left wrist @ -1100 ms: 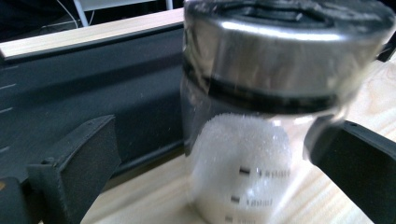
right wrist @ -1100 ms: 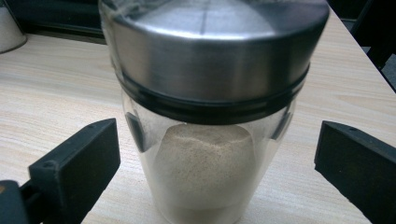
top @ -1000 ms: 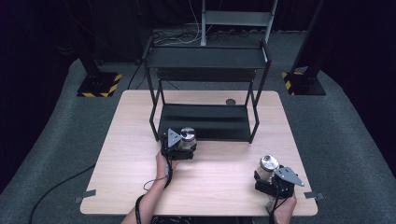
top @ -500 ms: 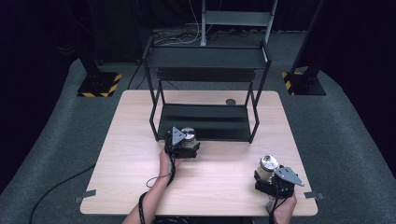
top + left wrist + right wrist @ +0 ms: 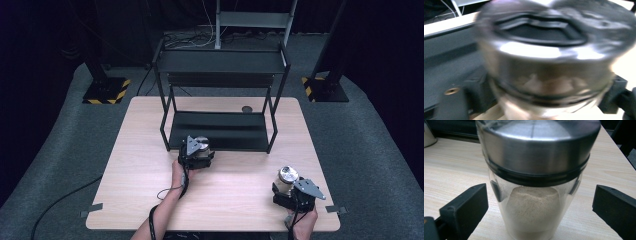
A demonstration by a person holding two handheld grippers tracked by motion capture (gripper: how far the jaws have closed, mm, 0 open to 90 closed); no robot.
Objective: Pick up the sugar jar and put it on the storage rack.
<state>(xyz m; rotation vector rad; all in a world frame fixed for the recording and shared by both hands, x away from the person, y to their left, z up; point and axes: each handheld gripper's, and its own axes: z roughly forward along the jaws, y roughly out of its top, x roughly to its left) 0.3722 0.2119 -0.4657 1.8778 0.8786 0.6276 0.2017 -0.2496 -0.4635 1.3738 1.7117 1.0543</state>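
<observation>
right gripper [image 5: 286,186]: near right corner of the bench [image 5: 150,190], well off the rack to its near right; jaws wide, nothing clamped
right jar [image 5: 288,176]: upright on the bench between the right gripper's open jaws, gap on both sides in the right gripper view; steel lid, pale powder inside [image 5: 535,202]
right jar axis: vertical, so those jaws come at it level from the sides
left gripper [image 5: 199,151]: just in front of the rack's lower shelf, towards its left half; jaws have just been closing, left jar between them; looks clamped on it, but the blur hides pad contact
left jar [image 5: 201,145]: upright in the left gripper at the front edge of the lower shelf; steel lid on top
key relation: lower shelf [image 5: 220,130] lies straight ahead of the left jar, touching or nearly so; judged next move is a short push forward into the rack [image 5: 220,60], keeping the lid under the upper shelf
nearer hand: left is at the rack; right is well apart from it
left gripper view: left jar [image 5: 549,62] very close and motion-blurred, dark shelf behind on the left
right gripper view: clear gap jaw to glass; left jar's base [image 5: 428,135] at far left by the rack
high view: gives both jars' places against the rack; a small dark disc [image 5: 247,109] sits behind the rack on the bench
</observation>
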